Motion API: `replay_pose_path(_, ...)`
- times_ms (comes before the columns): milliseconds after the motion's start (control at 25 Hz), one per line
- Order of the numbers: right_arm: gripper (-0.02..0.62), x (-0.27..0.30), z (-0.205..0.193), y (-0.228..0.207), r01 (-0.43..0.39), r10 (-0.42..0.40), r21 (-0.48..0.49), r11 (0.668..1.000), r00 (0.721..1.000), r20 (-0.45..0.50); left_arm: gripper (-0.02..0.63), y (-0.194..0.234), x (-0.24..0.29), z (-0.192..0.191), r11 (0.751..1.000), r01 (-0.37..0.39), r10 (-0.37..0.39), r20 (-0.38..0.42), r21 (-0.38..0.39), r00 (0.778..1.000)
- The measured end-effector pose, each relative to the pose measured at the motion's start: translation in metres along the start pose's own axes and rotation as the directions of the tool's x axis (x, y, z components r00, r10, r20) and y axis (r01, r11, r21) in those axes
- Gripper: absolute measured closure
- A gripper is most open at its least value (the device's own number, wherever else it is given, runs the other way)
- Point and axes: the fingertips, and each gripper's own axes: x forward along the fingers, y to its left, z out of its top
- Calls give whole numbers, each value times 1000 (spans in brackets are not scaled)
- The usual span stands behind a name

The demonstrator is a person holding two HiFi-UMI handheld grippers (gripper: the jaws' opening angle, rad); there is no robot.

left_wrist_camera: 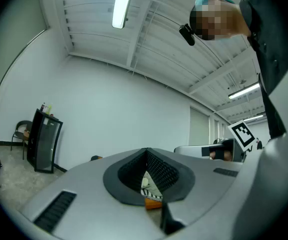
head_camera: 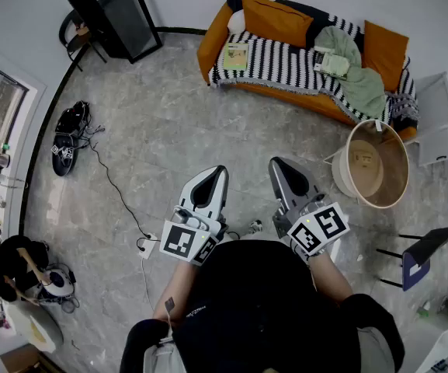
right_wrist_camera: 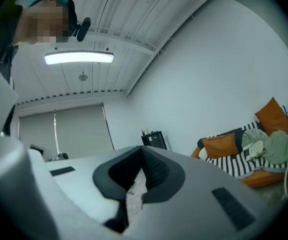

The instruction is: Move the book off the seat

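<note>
Left gripper [head_camera: 219, 171]: jaws closed, nothing between them. Right gripper [head_camera: 277, 163]: jaws closed, empty. The book [head_camera: 235, 56] lies flat on the striped seat of the sofa [head_camera: 213, 36], well ahead of both jaw pairs, nearer the left pair's line.

Round tub [head_camera: 367, 169], black cabinet [head_camera: 123, 14], floor cable [head_camera: 112, 182]
</note>
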Motion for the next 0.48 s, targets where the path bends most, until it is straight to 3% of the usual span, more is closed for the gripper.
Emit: replay_pose_path(480, 581, -42, 1, -27, 5, -5, -15, 1000, 1000, 15, 595, -52, 16, -23, 999, 6, -4, -32, 51, 999)
